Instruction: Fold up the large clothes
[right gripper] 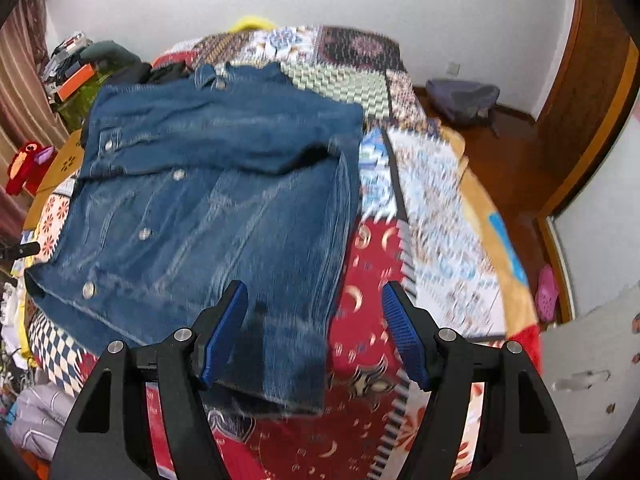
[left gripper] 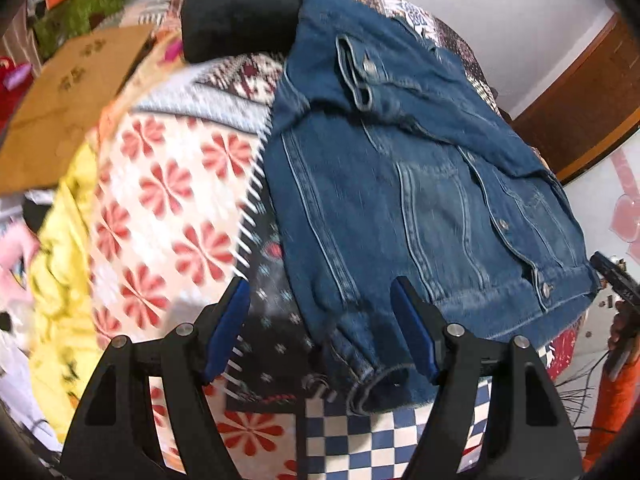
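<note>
A blue denim jacket (left gripper: 400, 184) lies flat on a patchwork bed cover (left gripper: 168, 200), front up, with both sleeves folded in across it. My left gripper (left gripper: 320, 292) is open just above the jacket's near left corner, where a sleeve cuff (left gripper: 372, 384) lies between its blue pads. In the right wrist view the jacket (right gripper: 208, 208) fills the left half over the cover (right gripper: 372, 280). My right gripper (right gripper: 314, 292) is open above the jacket's near right corner, holding nothing.
A black bundle of cloth (left gripper: 240, 8) lies at the far end of the bed. A yellow garment (left gripper: 60, 264) and a cardboard sheet (left gripper: 68, 96) lie left. A dark bag (right gripper: 464, 100) sits on the wooden floor, right of the bed.
</note>
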